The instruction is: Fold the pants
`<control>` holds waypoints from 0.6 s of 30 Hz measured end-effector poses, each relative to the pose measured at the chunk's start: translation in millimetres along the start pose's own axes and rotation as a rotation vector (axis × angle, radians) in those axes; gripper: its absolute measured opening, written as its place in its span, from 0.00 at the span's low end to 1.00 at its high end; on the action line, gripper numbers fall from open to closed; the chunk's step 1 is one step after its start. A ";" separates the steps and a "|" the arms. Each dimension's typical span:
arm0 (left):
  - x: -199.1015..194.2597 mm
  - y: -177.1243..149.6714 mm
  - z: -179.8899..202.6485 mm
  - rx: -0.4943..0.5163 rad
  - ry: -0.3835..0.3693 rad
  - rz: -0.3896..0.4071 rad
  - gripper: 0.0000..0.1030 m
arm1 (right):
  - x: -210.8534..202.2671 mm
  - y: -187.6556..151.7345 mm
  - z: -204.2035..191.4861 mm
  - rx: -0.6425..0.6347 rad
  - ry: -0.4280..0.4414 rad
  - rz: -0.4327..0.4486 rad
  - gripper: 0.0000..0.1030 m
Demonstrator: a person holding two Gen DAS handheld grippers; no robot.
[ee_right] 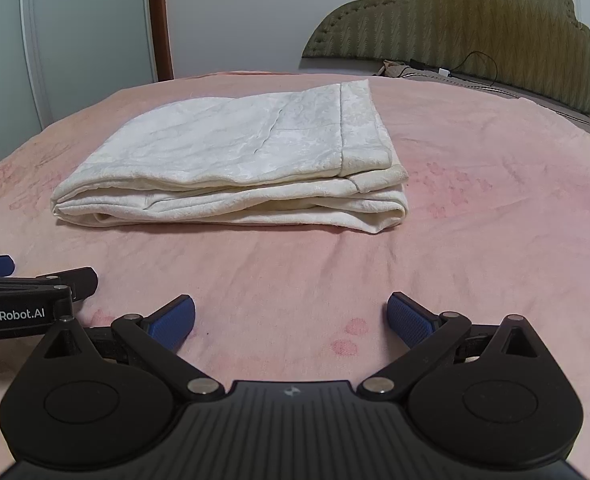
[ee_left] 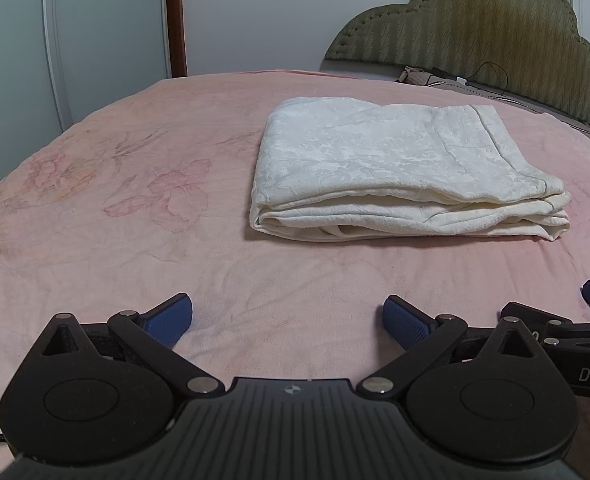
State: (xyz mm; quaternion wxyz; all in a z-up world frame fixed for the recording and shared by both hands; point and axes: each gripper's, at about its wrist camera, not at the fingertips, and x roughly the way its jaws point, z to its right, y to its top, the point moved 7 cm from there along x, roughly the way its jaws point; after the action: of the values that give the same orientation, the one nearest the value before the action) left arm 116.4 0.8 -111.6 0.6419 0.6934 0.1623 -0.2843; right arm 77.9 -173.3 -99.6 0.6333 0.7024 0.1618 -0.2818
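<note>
The left gripper (ee_left: 287,320) has its jaws spread wide with nothing between them, only bare pink bedsheet (ee_left: 135,240) beneath. The right gripper (ee_right: 291,318) is the same: wide apart and empty. The 2 tools sit side by side, each edging into the other's view. Ahead, towards 1 o'clock in the left view and 11 o'clock in the right, the white pants (ee_right: 231,168) lie well clear of both, stacked in several flat layers as a compact rectangle. Beyond, at 2 o'clock, stands the headboard (ee_left: 475,40). The folding looks finished; I judge nothing is left beyond perhaps squaring the edges.
</note>
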 end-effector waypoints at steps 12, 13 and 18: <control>0.0 -0.1 -0.2 0.000 0.000 0.000 1.00 | -0.1 0.2 -0.1 0.000 0.000 0.000 1.00; 0.0 -0.1 -0.2 0.000 0.000 0.000 1.00 | -0.1 0.2 -0.1 0.000 0.000 0.000 1.00; 0.0 -0.1 -0.2 0.000 0.000 0.000 1.00 | -0.2 -0.1 0.3 -0.002 0.000 -0.001 1.00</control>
State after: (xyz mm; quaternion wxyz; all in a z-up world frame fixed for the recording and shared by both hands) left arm 116.4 1.1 -111.7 0.6417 0.6936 0.1623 -0.2842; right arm 77.6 -173.6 -99.5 0.6341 0.7015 0.1624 -0.2818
